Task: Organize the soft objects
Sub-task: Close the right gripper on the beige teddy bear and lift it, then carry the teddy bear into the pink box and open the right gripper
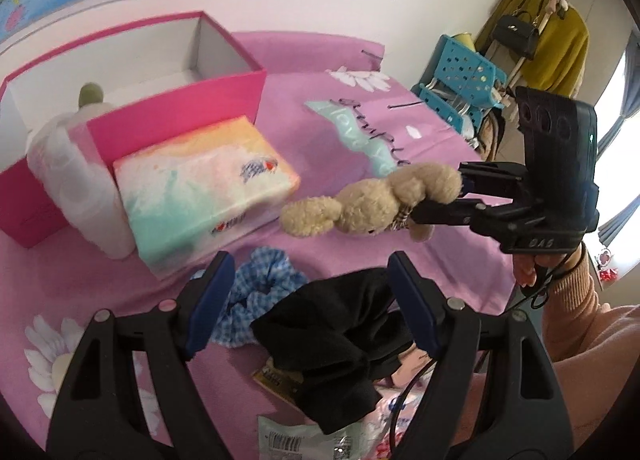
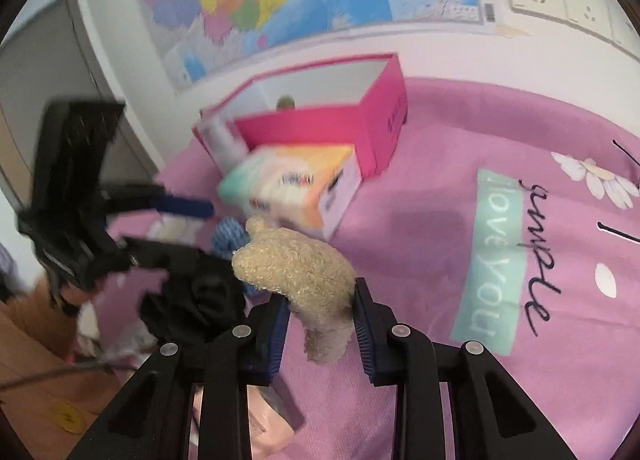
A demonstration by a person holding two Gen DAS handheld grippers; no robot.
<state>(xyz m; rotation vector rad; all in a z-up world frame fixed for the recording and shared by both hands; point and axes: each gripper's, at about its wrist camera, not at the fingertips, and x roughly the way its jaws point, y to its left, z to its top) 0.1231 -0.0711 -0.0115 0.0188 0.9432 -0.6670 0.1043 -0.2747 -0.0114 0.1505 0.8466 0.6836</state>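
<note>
My right gripper (image 2: pixel 320 302) is shut on a beige plush bear (image 2: pixel 296 264), pads pressing its body from both sides. In the left wrist view the same gripper (image 1: pixel 460 190) carries the bear (image 1: pixel 368 206) clear of the pink bedspread (image 1: pixel 400 260). My left gripper (image 1: pixel 310 264) stands open over a black cloth (image 1: pixel 340 340) that lies between and below its fingers. A blue gingham scrunchie (image 1: pixel 264 284) lies just beyond. The open pink box (image 1: pixel 176 116) stands at the back left, with a tissue pack (image 1: pixel 200 188) and a white roll pack (image 1: pixel 68 180) leaning on its front.
A blue perforated rack (image 1: pixel 464 72) and a coat stand with a yellow garment (image 1: pixel 552 40) stand past the bed's far right edge. Plastic packets (image 1: pixel 304 436) lie near the front under the left gripper. A person's peach sleeve (image 1: pixel 592 340) fills the right.
</note>
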